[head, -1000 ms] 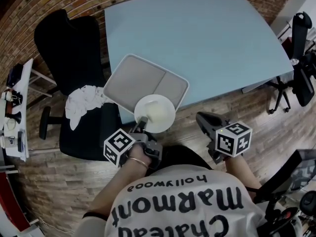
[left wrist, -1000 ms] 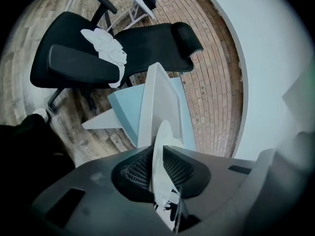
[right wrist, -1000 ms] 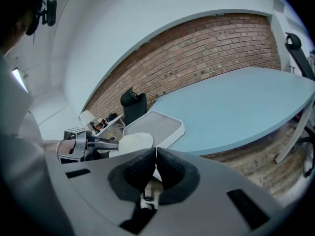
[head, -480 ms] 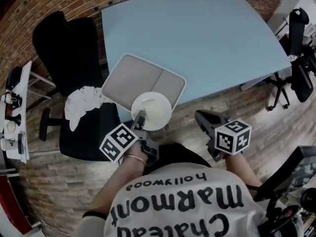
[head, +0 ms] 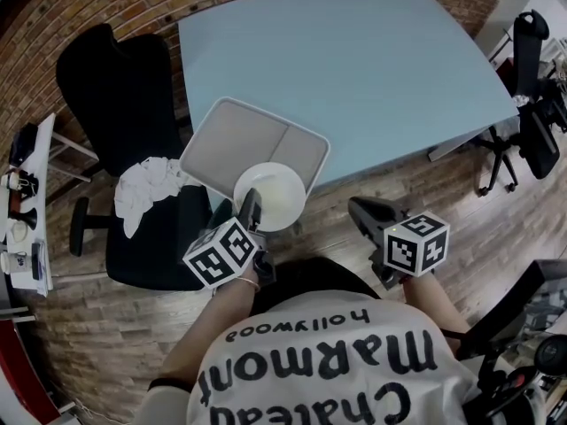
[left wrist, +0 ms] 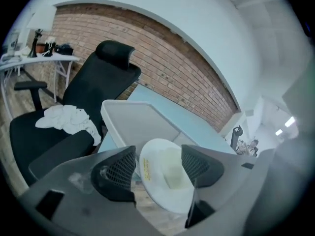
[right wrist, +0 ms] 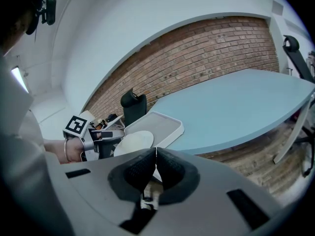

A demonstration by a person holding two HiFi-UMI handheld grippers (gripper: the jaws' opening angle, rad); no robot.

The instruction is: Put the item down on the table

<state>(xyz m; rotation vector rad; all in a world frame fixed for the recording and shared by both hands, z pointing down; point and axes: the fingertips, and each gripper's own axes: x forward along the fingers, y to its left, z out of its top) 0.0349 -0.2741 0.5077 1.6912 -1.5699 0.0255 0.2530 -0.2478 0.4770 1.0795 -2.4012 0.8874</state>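
A: Item one, table [head: 381, 69]. Item two, tray [head: 230, 135], at the table's near left corner. Item three, plate [head: 270, 195], lying on the tray's near end.

B: We back the left gripper [head: 251, 209] straight off, jaws released and clear of the rim. Right gripper [right wrist: 155, 161]: clenched, empty.

A: Change noted: left jaws have just been opening; earlier they pinched the plate.

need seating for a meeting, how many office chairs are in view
2. A black chair stands left of the table, a white cloth on its seat; a second chair stands past the table's right corner. More may be hidden.
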